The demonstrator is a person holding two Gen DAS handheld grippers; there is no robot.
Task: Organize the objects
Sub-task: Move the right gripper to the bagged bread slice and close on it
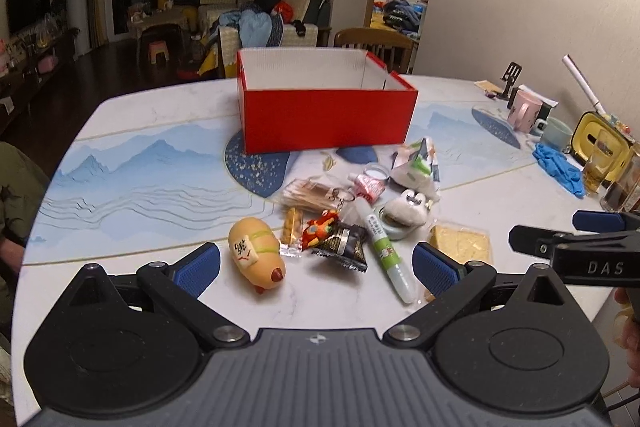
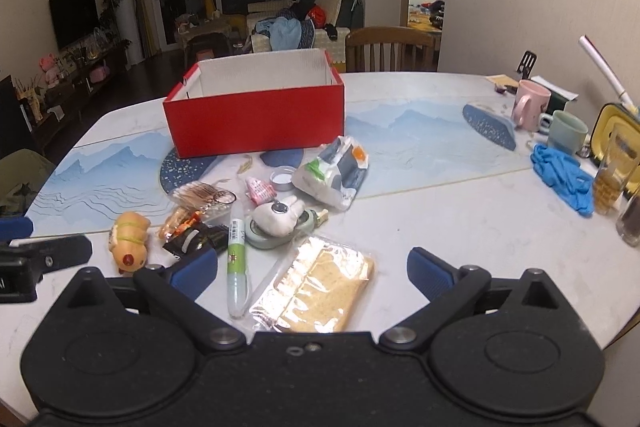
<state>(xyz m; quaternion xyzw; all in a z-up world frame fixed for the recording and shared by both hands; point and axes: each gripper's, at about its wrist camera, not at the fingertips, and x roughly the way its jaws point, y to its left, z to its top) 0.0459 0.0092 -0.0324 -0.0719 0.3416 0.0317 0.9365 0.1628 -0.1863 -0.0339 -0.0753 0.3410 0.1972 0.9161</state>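
An open red box (image 1: pixel 326 119) (image 2: pixel 256 119) with a white inside stands on the marble table (image 1: pixel 140 155), behind a heap of small things. In the heap lie an orange pig toy (image 1: pixel 256 253) (image 2: pixel 129 241), a dark snack packet (image 1: pixel 340 241), a green-and-white tube (image 1: pixel 387 255) (image 2: pixel 237 259), a white plush (image 1: pixel 404 207) (image 2: pixel 278 215), a wrapped biscuit slab (image 2: pixel 320 291) and a white-green pouch (image 2: pixel 332 175). My left gripper (image 1: pixel 316 267) hangs open over the toy and tube. My right gripper (image 2: pixel 312 273) is open above the biscuit slab. Neither holds anything.
At the right edge stand a pink mug (image 2: pixel 530 105), a pale green mug (image 2: pixel 566 133), blue gloves (image 2: pixel 564 179), drinking glasses (image 2: pixel 610 175) and a yellow holder (image 1: pixel 600 145). A wooden chair (image 2: pixel 390 49) stands behind the table. The right gripper's arm (image 1: pixel 576 251) shows in the left wrist view.
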